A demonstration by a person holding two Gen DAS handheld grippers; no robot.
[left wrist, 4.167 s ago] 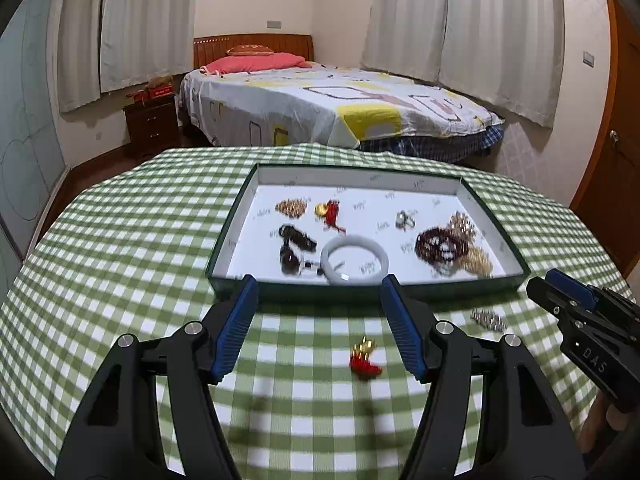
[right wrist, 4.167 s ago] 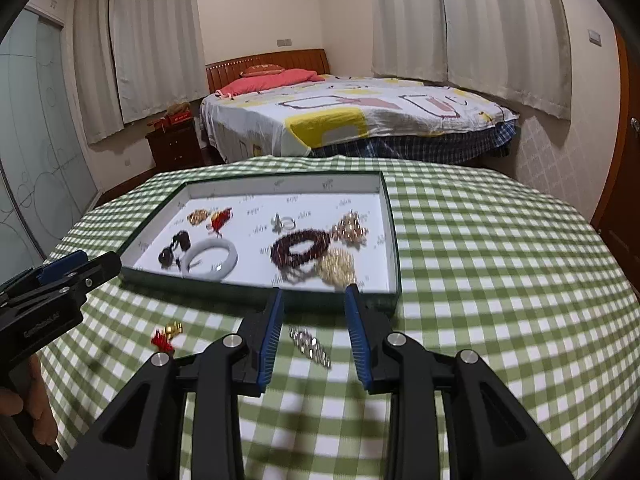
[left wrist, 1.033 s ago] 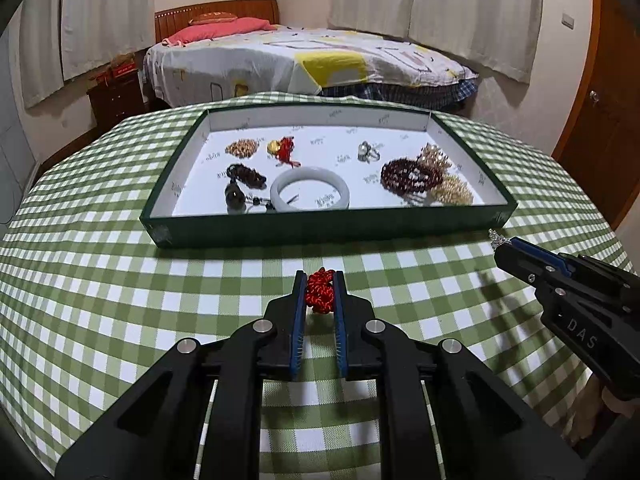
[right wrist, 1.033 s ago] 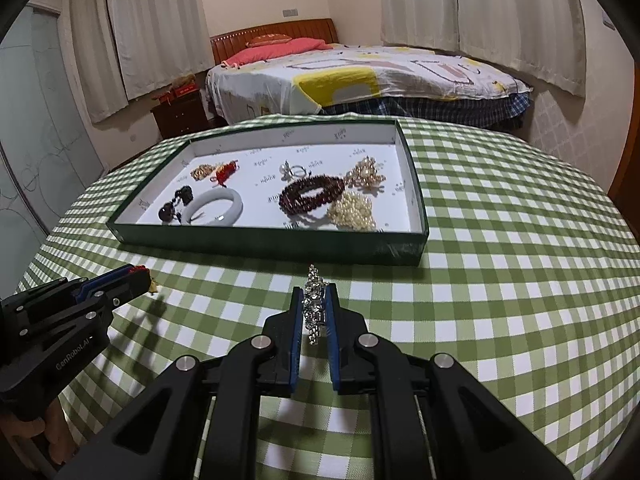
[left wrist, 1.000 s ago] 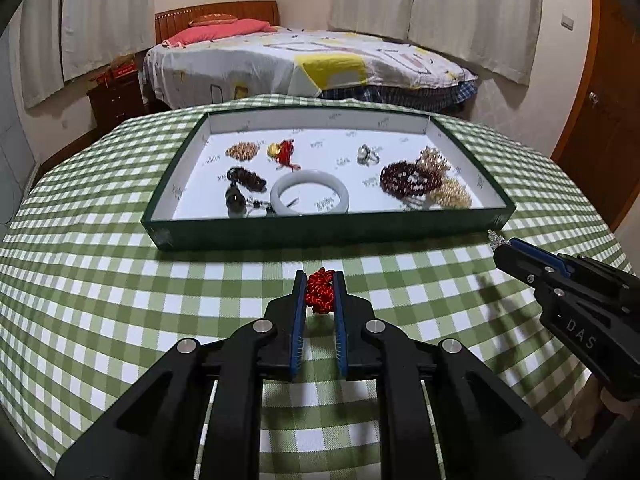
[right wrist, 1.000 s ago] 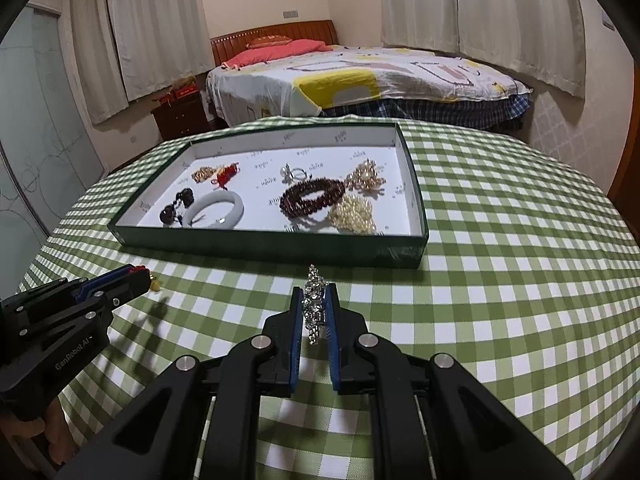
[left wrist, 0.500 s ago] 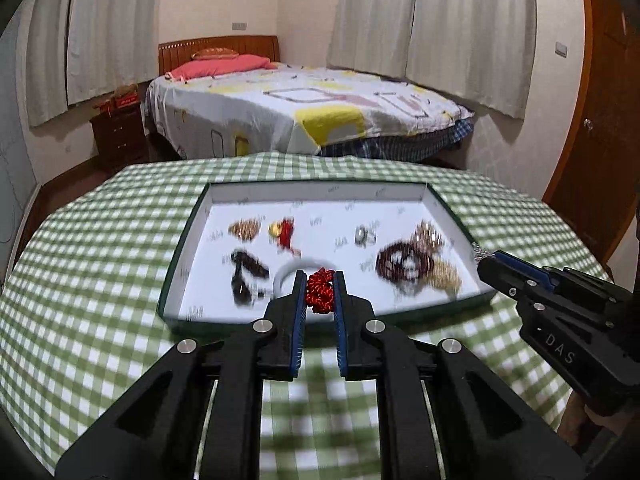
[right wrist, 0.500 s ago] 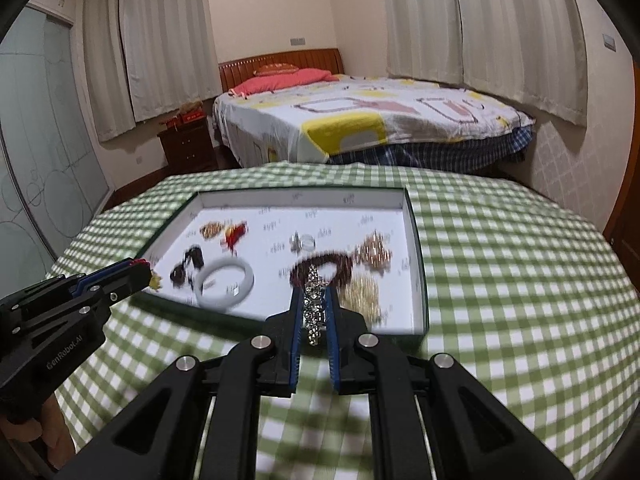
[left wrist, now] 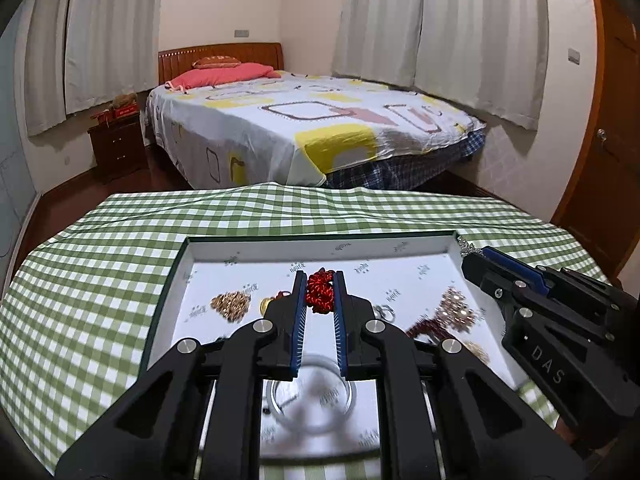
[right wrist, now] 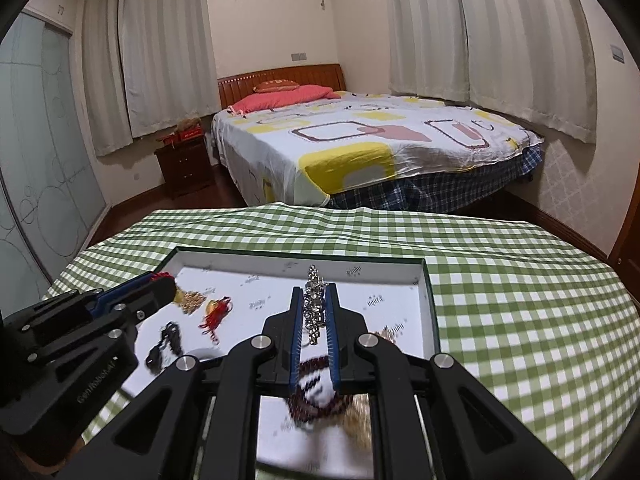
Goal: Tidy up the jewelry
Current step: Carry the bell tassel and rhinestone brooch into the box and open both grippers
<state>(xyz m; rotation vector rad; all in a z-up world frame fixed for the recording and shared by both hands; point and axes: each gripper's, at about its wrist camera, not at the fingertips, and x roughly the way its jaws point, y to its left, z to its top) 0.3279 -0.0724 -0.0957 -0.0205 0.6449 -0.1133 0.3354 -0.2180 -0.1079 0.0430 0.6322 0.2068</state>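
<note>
My left gripper is shut on a red knotted charm and holds it above the middle of the white-lined green tray. My right gripper is shut on a silver crystal piece above the tray's right half. In the tray lie a white bangle, a gold cluster, dark red beads, a red tassel charm and a black pendant. The right gripper also shows in the left wrist view, and the left gripper in the right wrist view.
The tray sits on a round table with a green checked cloth. A bed and a nightstand stand beyond the table. A wooden door is at the right.
Both grippers picked their pieces off the cloth, lifted them and carried them forward over the tray. The tray now lies directly beneath both.
</note>
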